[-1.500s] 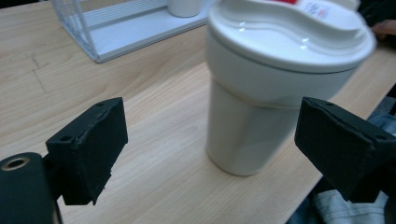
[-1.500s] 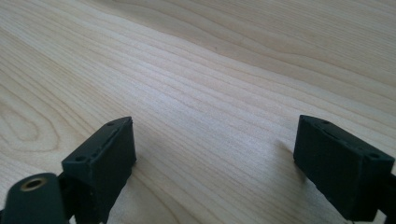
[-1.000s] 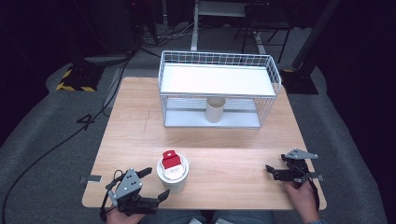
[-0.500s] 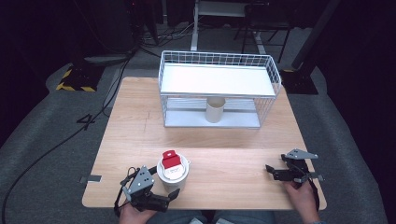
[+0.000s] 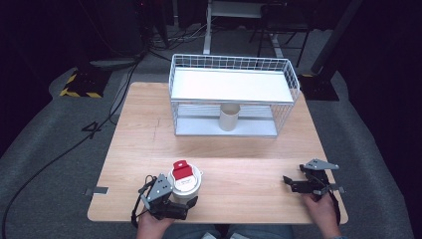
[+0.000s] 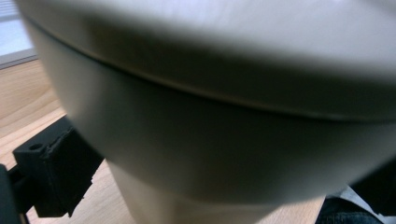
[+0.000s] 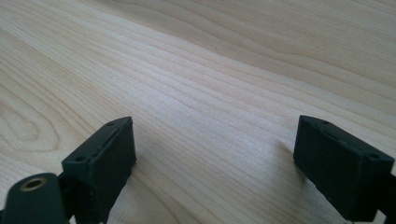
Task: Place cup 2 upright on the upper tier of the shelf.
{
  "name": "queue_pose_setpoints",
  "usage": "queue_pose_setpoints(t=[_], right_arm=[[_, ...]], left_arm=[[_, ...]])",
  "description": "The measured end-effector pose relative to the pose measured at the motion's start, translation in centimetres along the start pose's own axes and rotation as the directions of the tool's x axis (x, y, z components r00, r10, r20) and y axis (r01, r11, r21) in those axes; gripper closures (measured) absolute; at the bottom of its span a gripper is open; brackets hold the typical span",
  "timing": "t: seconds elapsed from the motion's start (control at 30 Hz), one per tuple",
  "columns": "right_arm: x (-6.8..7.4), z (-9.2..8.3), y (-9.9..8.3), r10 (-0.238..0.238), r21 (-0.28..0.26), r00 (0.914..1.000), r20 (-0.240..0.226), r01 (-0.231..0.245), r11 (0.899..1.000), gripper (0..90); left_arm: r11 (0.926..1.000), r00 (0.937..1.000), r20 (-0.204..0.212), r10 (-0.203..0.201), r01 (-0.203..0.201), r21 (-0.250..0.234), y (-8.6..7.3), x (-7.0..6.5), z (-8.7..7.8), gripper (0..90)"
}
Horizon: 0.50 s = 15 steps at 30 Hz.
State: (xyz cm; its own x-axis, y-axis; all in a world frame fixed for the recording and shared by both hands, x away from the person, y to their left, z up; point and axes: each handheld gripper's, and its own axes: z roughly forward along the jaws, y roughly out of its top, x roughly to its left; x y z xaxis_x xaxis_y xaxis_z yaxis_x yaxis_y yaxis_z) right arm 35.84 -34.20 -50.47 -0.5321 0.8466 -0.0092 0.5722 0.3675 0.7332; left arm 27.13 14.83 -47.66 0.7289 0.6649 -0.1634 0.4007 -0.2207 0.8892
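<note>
Standing at the near edge of the light wooden desk (image 5: 149, 129), left of its middle, is the white lidded paper cup with a red tag on its lid (image 5: 186, 181), and the left tongs (image 5: 183, 199) sit right against its near left side, held by a hand that comes in from the near edge. The left tongs have just been opening and now stand at their widest; in the left gripper view the white cup (image 6: 224, 116) looms blurred and very close between the jaws, one black jaw showing beside its lower wall, and whether the pads touch the wall I cannot tell. The right tongs (image 5: 293, 183) rest near the desk's near right corner, well apart from the cup, with their jaws parted and nothing between them; the right gripper view shows bare wood grain (image 7: 210, 84) between the two black pads. At the far side of the desk stands a white wire basket shelf (image 5: 234, 84) with a flat white upper level, and a small plain beige cup (image 5: 229, 117) stands upright on its lower level, under that top
</note>
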Motion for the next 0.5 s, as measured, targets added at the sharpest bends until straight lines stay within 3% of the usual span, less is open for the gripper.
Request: queue_pose_setpoints(t=[0.23, 0.3, 0.5], right_arm=[[0.0, 0.0, 0.0, 0.0, 0.0, 1.0, 0.0, 0.0, 1.0, 13.2], [0.0, 0.0, 0.0, 0.0, 0.0, 1.0, 0.0, 0.0, 1.0, 13.2], [0.0, 0.0, 0.0, 0.0, 0.0, 1.0, 0.0, 0.0, 1.0, 13.2]], left_arm=[[0.9995, 0.9999, -0.011, -0.01, 0.009, -0.029, -0.49, 0.1, 0.66, 0.7], [0.9992, 0.9998, -0.016, -0.012, 0.012, -0.037, -0.62, 0.09, 0.64, 4.4], [0.9988, 0.9987, -0.049, 0.012, -0.014, -0.048, -0.81, -0.09, 0.52, 10.3]])
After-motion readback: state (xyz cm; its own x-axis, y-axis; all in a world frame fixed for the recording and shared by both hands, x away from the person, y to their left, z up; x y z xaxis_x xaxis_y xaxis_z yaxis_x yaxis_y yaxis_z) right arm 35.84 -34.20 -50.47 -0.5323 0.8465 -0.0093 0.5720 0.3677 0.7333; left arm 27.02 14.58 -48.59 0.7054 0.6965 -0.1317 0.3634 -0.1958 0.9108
